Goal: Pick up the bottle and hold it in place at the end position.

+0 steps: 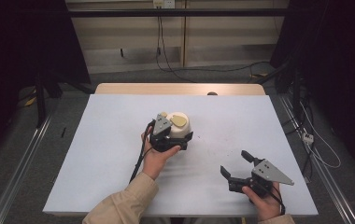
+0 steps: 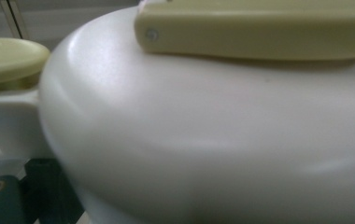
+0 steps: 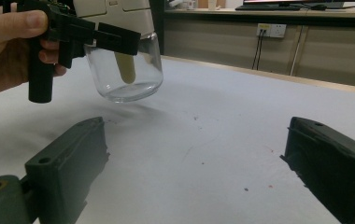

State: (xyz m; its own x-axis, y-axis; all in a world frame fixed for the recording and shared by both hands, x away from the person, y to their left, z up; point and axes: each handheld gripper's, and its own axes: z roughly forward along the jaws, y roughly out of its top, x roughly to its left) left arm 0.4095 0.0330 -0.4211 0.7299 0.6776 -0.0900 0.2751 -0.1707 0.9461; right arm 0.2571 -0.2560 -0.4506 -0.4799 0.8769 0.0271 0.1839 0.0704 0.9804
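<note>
I have the small clear glass jar with the cream plastic lid and pale yellow-green handle (image 1: 179, 123) near the middle of the pale blue-grey table cover (image 1: 96, 154), and from the right gripper view it looks lifted just clear of the surface, its rounded glass bottom (image 3: 128, 79) hanging above a faint shadow with a yellow-green blade or paddle inside. I judge it light enough for one tool but awkward: the glass is smooth, curved and breakable, so it would slip and could crack under a hard pinch, while the stiff plastic lid offers a flatter, safer place to grip. That is about where my left gripper (image 1: 170, 137) has it, the black jaws closed in on the jar at the seam where the lid meets the glass, one dark bar crossing the front of it in the right gripper view. In the left gripper view the cream dome sits right against the lens, with the yellow-green handle (image 2: 259, 28) across its top and a round yellow-green knob (image 2: 7, 58) at the side. My right gripper (image 1: 241, 168) rests low near the right front of the table, well apart from the jar, jaws spread wide with nothing between them and only bare cover, marked with a few small specks, in the gap.
</note>
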